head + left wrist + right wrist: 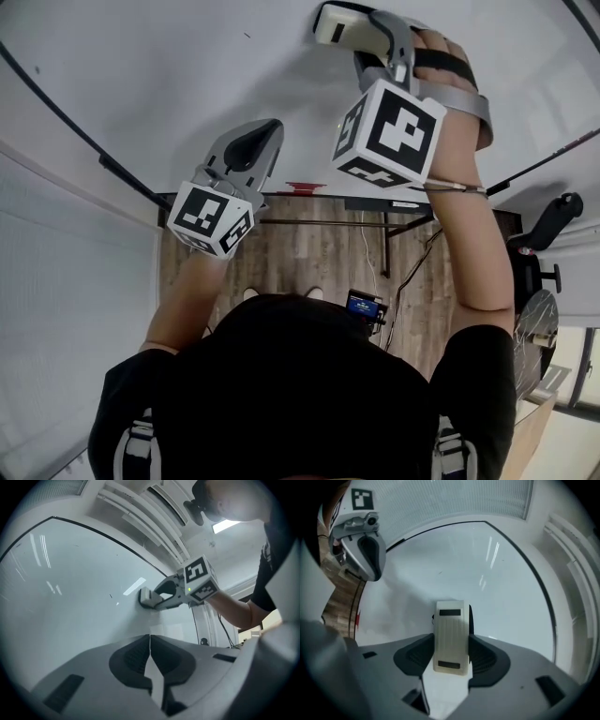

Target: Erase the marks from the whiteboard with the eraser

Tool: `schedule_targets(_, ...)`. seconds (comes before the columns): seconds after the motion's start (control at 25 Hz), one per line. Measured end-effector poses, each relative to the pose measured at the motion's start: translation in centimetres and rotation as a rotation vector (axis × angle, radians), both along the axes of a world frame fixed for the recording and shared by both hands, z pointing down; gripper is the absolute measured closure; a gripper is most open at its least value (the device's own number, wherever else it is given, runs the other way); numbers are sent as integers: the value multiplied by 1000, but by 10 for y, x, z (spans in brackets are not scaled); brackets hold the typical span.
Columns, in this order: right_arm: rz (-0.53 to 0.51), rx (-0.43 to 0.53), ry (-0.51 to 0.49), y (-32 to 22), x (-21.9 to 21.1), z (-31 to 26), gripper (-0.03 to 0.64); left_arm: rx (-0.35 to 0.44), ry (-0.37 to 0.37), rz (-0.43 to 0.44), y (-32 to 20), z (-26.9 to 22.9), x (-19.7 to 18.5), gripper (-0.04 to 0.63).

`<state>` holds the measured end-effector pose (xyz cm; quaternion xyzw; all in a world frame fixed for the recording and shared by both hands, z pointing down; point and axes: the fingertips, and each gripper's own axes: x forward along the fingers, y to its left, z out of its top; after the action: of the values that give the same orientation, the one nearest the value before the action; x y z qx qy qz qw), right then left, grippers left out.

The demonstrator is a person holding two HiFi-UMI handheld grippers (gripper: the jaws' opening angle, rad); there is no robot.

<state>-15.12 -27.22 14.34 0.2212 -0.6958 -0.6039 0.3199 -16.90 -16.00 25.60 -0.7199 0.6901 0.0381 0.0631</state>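
Observation:
The whiteboard (187,66) fills the top of the head view and looks nearly clean, with a tiny dark mark (247,36). My right gripper (352,28) is shut on the cream eraser (335,25), which is pressed flat against the board. In the right gripper view the eraser (451,637) stands upright between the jaws, and a faint grey smear lies left of it. My left gripper (258,141) is shut on nothing, below and left of the eraser, close to the board. The left gripper view shows the eraser (146,597) on the board (70,597) and a small mark (111,596).
A black frame edges the board. White blinds (66,281) cover the wall at left. Below are a wooden floor (309,253), a red object (305,188) at the board's lower edge, cables, and a black office chair (548,225) at right.

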Motion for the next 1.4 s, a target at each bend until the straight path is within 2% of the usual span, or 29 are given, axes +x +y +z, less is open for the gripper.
schedule_targets(0.12,1,-91,140,2,-3,71,390,-2,3,-3,2,3,-1,588)
schedule_targets(0.2,-7,-107,195,0,-6,106,390,-7,4,-4,1,5,-3,588)
schedule_targets(0.36,-22,-139,219,0,-5,137,388,-14,8,-2,1,6,-3,588)
schedule_targets(0.56,-46,-193,233,9,3,134,385,-22,12,-2,-2,7,-3,588)
schedule_targets(0.68,-61,-161,162,12,8,101,387,-22,12,-3,-2,9,-4,588)
schedule_targets(0.88,-62,-45,-52,7,14,-5,387,-21,15,0,-2,10,-3,588)
schedule_targets(1.0,-40,18,-142,-4,15,-53,387,-23,16,-1,-3,10,-3,588)
schedule_targets(1.2,-2,44,-165,-15,13,-68,388,-23,16,-16,1,10,-5,588)
schedule_targets(1.28,2,56,-161,-13,14,-63,388,-22,18,-24,4,9,-7,588)
schedule_targets(1.4,-1,24,-127,-12,11,-39,388,-25,21,-29,5,10,-8,588)
